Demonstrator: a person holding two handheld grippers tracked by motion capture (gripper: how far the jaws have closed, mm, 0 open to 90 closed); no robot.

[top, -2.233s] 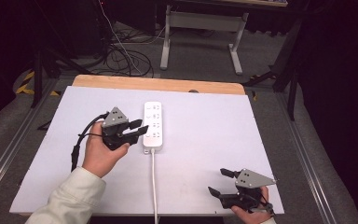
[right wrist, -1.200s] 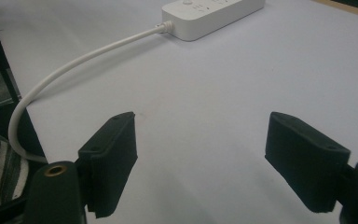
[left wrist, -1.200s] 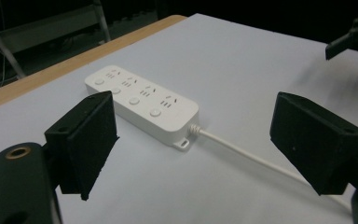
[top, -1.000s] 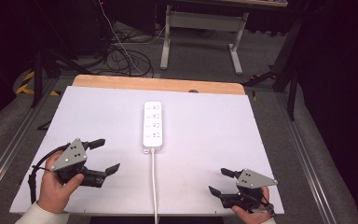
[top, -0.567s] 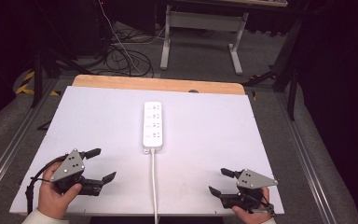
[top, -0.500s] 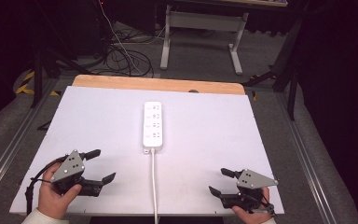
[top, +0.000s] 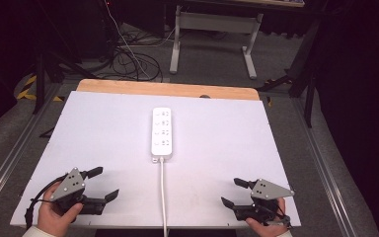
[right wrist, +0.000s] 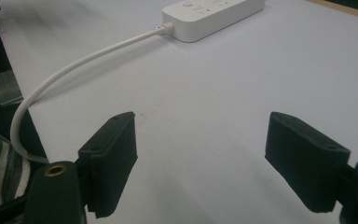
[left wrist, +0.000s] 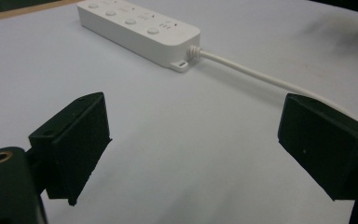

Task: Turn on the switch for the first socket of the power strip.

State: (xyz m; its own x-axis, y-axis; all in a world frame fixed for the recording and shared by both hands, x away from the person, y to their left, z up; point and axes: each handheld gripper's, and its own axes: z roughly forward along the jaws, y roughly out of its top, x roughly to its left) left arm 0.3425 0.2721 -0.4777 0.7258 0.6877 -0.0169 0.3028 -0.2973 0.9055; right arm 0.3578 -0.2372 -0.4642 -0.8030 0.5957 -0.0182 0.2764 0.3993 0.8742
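A white power strip [top: 161,133] with several sockets lies along the middle of the white table [top: 227,138]. Its white cord [top: 163,197] runs straight back over the near edge. My left gripper [top: 104,182] rests at the near left corner, open, with nothing between its jaws. My right gripper [top: 231,191] sits at the near right corner, also open and empty. In the left gripper view the left gripper [left wrist: 196,154] looks across bare table toward the strip [left wrist: 137,25] and cord [left wrist: 261,77]. The right gripper [right wrist: 200,163] in its own view faces the strip's end [right wrist: 214,14] and the cord [right wrist: 74,65].
A wooden strip [top: 168,90] edges the table's far side. Metal rails [top: 10,158] run along both sides of the table. Beyond it, loose cables [top: 128,59] lie on the floor near a grey desk frame [top: 212,29].
My left gripper has drawn back from beside the power strip to the near left corner and stays open. The right gripper has not moved.
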